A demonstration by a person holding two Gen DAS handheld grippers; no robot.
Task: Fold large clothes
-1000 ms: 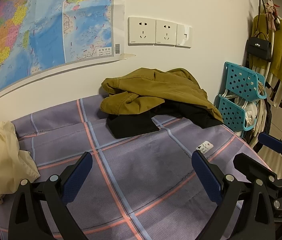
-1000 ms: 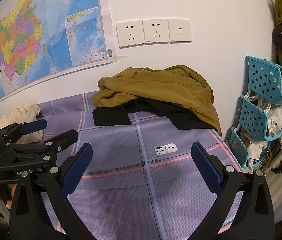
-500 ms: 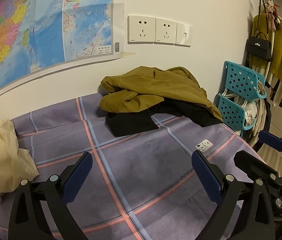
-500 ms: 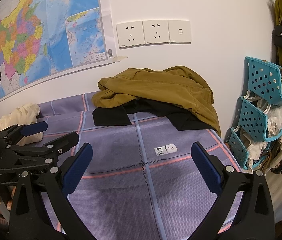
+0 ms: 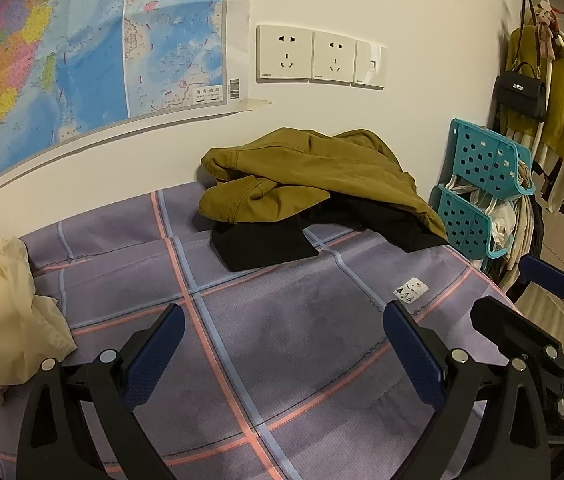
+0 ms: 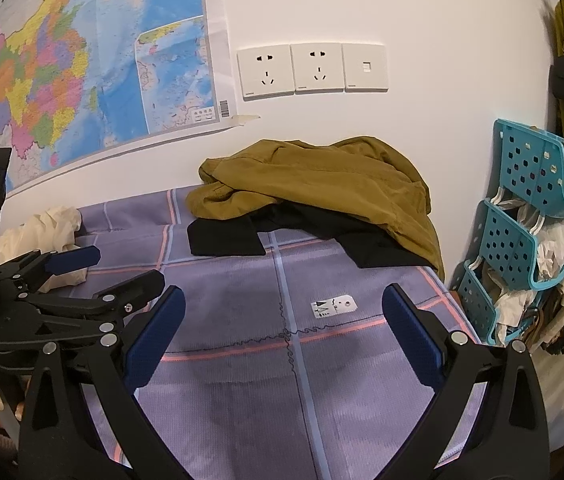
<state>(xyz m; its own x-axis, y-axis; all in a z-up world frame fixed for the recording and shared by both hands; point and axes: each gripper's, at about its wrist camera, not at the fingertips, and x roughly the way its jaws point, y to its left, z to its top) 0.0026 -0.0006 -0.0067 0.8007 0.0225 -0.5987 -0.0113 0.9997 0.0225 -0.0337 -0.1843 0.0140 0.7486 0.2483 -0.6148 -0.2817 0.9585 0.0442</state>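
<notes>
Three garments on the bed (image 5: pixel 282 360): mustard jacket (image 5: pixel 313 176), black garment (image 5: pixel 266 242), cream garment (image 5: pixel 2 320); both jaws spread, empty.

Two fisheye views look low across a bed (image 5: pixel 282 320) toward the wall. The left wrist view sits further left, the right wrist view further right. Both share the olive jacket (image 5: pixel 313 176) at the far edge, wall sockets (image 6: pixel 309 68) and map (image 5: pixel 82 52).

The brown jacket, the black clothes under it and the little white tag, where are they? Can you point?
Brown jacket (image 6: pixel 321 184), right wrist view, on its broad top panel.
Black garment (image 6: pixel 224 238), right wrist view, on the flat part sticking out at the left.
White tag (image 6: pixel 333 305), right wrist view, on its middle.
</notes>
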